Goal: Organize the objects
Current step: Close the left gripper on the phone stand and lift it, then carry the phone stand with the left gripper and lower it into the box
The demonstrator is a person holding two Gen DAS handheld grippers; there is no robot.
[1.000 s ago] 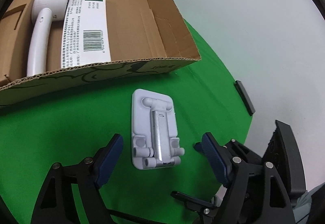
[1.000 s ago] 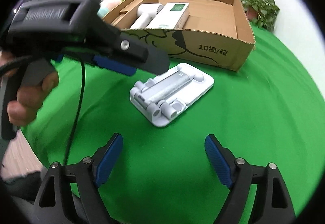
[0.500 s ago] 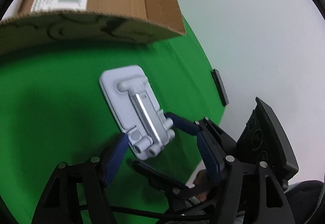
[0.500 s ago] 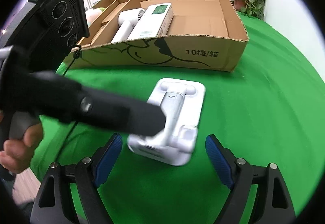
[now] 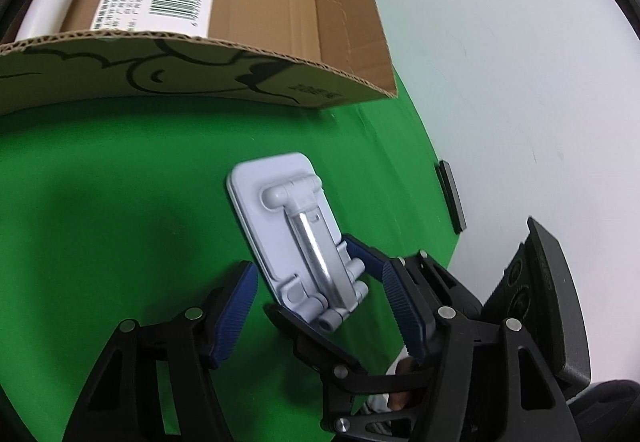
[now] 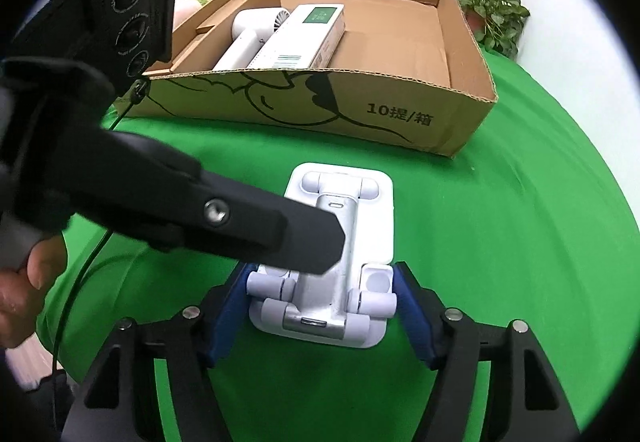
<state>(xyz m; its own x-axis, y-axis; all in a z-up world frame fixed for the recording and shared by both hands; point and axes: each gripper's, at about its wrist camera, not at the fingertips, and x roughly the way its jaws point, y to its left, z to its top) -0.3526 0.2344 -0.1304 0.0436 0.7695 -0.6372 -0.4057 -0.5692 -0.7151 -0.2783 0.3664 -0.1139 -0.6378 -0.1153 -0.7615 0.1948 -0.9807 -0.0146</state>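
Folded white phone stand (image 6: pixel 340 262) lies flat on the green cloth (image 6: pixel 500 242), just in front of the open cardboard box (image 6: pixel 320 109), which already holds a white hair dryer (image 6: pixel 248 37) and a white carton w/ green label (image 6: pixel 304 37). Right gripper (image 6: pixel 320 306) straddles the stand's near hinge end, jaws closing; blue pads look to be at or touching both sides, no clear gap. Left gripper (image 5: pixel 316 306) comes in from the side, also closing: its left pad is just off the stand's edge, its right pad stands well clear of the stand on the far side, so not gripping yet. Judgement: this is the pickup before boxing. To do it well, let one gripper own the grasp, prob. the right since it's squared up on the base; squeeze across the flat plate, not the round hinge barrels, which could roll out. Keep the left from knocking the stand askew. Lift level, clear the box's front wall, then set down in the bare area right of the carton.
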